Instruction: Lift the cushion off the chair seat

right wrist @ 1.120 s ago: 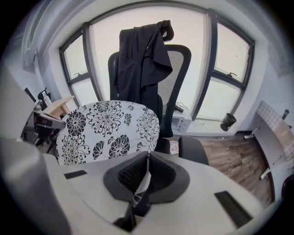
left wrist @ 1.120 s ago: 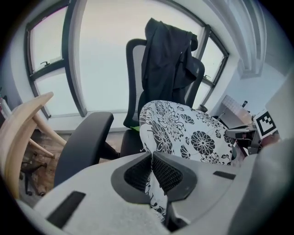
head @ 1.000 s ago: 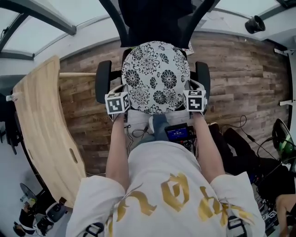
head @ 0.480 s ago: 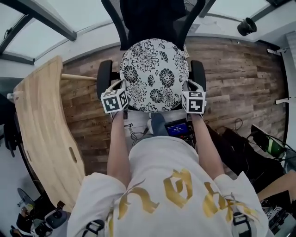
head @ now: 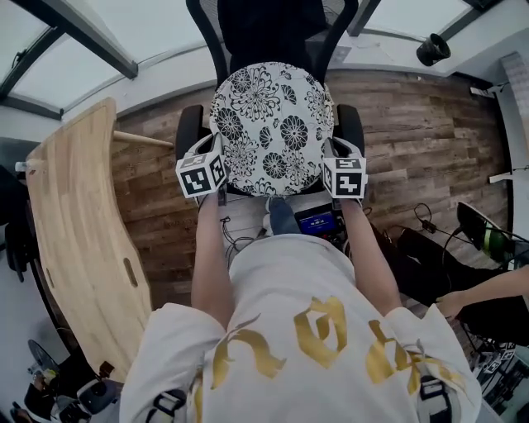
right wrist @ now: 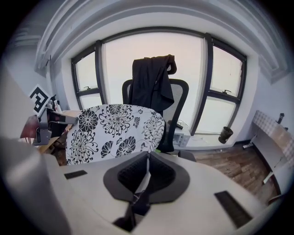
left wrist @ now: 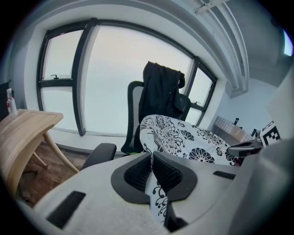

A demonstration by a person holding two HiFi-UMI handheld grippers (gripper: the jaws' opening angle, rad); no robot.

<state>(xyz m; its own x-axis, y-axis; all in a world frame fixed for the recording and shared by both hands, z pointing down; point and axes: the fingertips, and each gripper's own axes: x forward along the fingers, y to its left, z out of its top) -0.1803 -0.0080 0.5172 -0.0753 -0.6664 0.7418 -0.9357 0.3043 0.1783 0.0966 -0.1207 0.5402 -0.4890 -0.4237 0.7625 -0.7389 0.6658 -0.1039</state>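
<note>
The round white cushion (head: 271, 124) with black flower print hangs over the seat of the black office chair (head: 273, 25), held by its near edge on both sides. My left gripper (head: 216, 165) is shut on the cushion's left rim, and the fabric is pinched between its pads (left wrist: 138, 172). My right gripper (head: 329, 169) is shut on the right rim. The cushion (left wrist: 183, 135) tilts up in front of the chair back in the left gripper view. In the right gripper view the cushion (right wrist: 115, 128) stands clear of the seat, with its edge in the right gripper (right wrist: 147, 160).
A dark jacket (right wrist: 151, 80) hangs over the chair back. The armrests (head: 188, 132) flank the cushion. A curved wooden table (head: 74, 223) stands at the left. Cables, a small screen (head: 318, 221) and gear lie on the wood floor to the right, beside another person's hand (head: 455, 304).
Both grippers have risen with the cushion in them. The cushion has lifted from the seat and tilted up toward the chair back.
</note>
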